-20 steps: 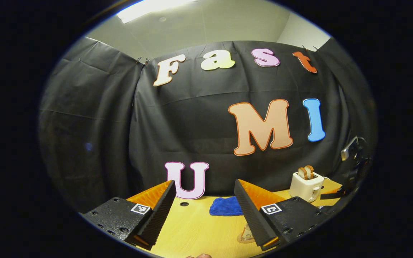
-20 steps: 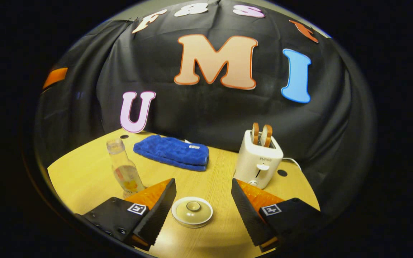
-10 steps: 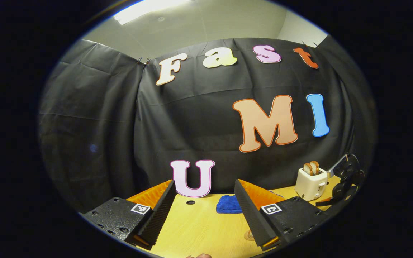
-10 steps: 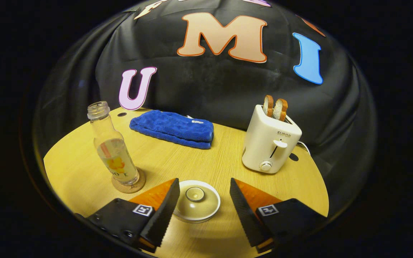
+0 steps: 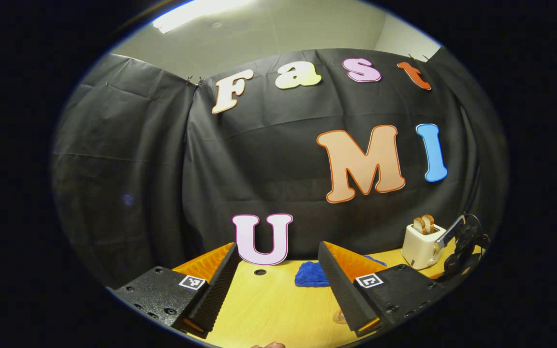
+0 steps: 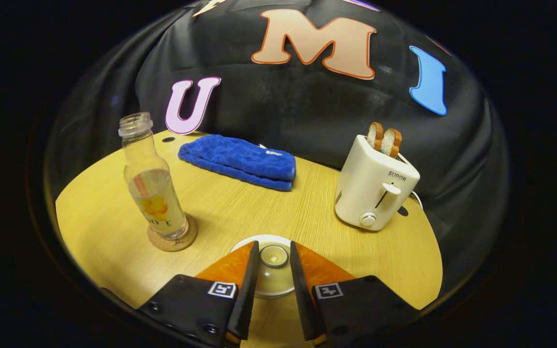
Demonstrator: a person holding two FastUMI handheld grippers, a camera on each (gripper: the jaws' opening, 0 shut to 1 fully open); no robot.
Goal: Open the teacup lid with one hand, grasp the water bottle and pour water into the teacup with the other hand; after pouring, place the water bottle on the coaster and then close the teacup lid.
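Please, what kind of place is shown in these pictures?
Probably a staged recording booth, not a real kitchen: black cloth wall, a wooden table with a toaster, blue towel and bottle.

A staged recording booth inside an office-like room: black cloth hangs as a backdrop across the middle of the left gripper view, clipped below a plain white ceiling with a light panel at the upper left. Household props sit on a wood-grain tabletop — a white toaster with bread at right, a folded blue towel at centre.
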